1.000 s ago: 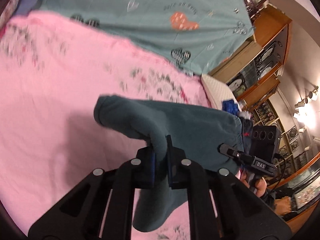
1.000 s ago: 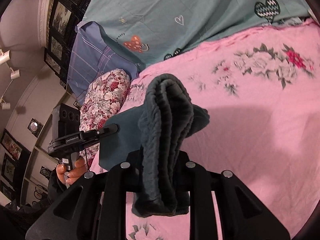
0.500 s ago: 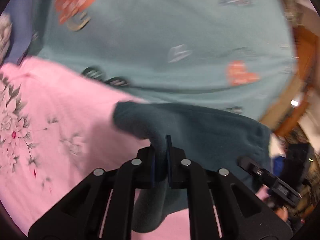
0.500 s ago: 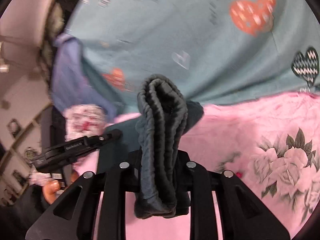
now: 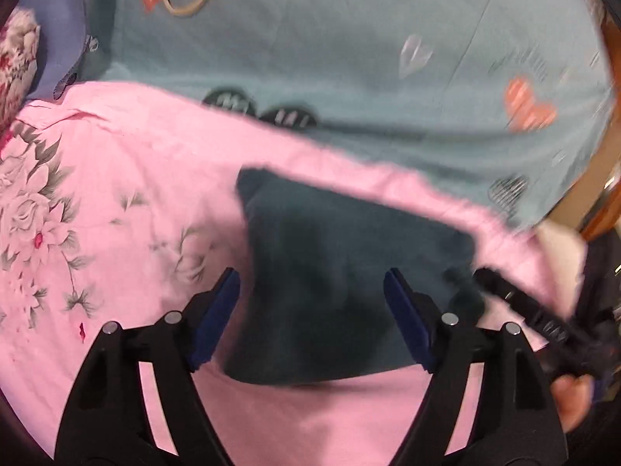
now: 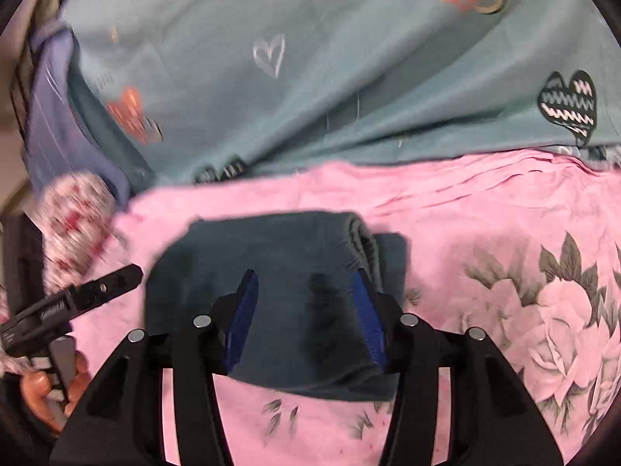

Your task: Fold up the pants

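The dark teal pants (image 5: 333,268) lie folded into a compact rectangle on the pink floral bedsheet (image 5: 97,202). My left gripper (image 5: 310,303) is open, its blue pads apart over the near edge of the pants, holding nothing. My right gripper (image 6: 306,306) is open too, with its pads spread just above the pants (image 6: 279,287). The ribbed waistband (image 6: 365,244) shows at the right end of the fold. Each gripper appears in the other's view: the right one (image 5: 524,310) at the right edge, the left one (image 6: 77,299) at the left edge.
A teal blanket (image 6: 310,70) with heart prints lies beyond the pink sheet. A floral pillow (image 6: 73,225) and a purple pillow (image 6: 54,116) sit at the left. Wooden furniture (image 5: 605,202) stands past the bed's right side.
Both grippers carried the pants forward and down, then opened. The pants now lie flat on the sheet, released from both grippers.
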